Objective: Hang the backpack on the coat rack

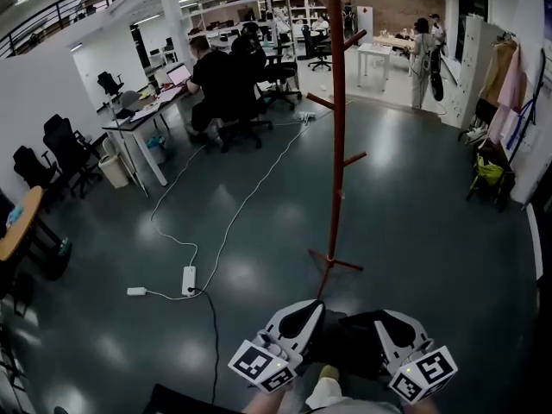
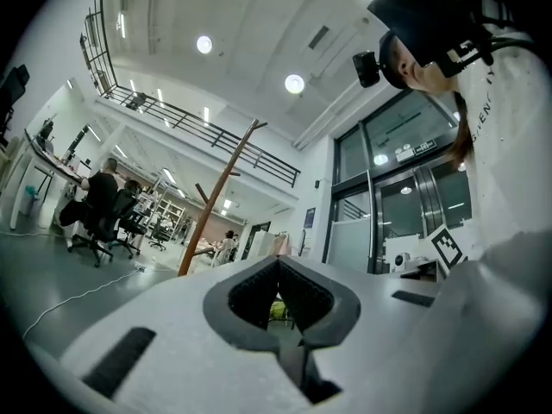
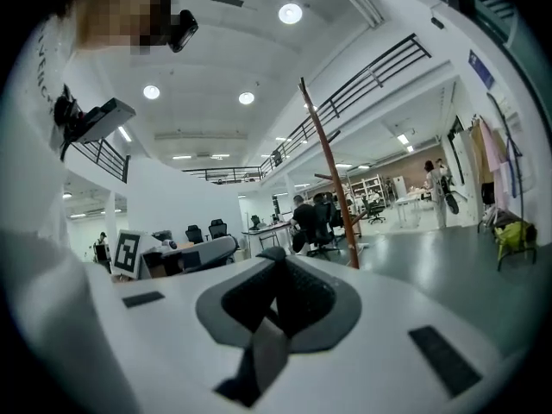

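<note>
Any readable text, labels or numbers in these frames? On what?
No text reads clearly.
Print on the person's white sleeve: cut off, unreadable.
Sign above the glass door: too small.
Blue wall sign: too small.
Marker cube: square pattern only.

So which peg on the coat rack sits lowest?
The right-pointing peg nearest the rack's feet. The left-pointing peg and the upper right peg sit higher up the pole.

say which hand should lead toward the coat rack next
Right gripper, probably: shut on a grey strap, coat rack straight ahead; the left gripper sees it off to one side.
</note>
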A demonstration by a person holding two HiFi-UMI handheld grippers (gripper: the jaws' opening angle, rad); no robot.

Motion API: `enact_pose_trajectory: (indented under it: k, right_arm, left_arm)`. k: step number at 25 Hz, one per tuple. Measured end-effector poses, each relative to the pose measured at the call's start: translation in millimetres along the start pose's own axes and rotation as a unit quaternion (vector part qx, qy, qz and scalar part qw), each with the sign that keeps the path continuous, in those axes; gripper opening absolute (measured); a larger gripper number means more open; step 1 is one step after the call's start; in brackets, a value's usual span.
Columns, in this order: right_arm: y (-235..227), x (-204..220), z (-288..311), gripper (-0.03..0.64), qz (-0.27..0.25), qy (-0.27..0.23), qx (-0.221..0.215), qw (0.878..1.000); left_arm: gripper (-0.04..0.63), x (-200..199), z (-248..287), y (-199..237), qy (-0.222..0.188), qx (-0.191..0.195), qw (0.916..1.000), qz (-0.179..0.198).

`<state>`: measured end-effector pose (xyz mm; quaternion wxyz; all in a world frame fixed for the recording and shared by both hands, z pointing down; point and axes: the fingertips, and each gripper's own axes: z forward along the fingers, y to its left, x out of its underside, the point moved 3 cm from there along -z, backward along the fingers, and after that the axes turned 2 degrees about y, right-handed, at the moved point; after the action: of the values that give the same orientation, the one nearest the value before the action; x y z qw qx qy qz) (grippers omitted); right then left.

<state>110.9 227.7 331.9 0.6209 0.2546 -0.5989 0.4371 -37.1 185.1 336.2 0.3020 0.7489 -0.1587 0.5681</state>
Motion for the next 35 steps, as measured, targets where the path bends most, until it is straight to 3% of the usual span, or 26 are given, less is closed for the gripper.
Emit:
enact_pose_trajectory:
  k: [12,26,35]
  right_arm:
    - [-45.0,-6.9,91.9,0.035,0.001,0.014,-0.024,1.0]
    - [-117.2,5.5,184.8,0.035,0.023,0.041,-0.003,0.999]
    - [-163.3,1.5,271.3,0.035,0.021,0.067,0.011,0.997]
  left_arm:
    - [0.009,17.3,66.0,46.3,0.023,-0.026,0.9982,0.049]
    - [0.009,43.2,146.1,117.4,0.04,-0.031,0.9972,0.055]
    - [0.009,51.6,210.3,187.4,0.058,-0.027,0.9976,0.025]
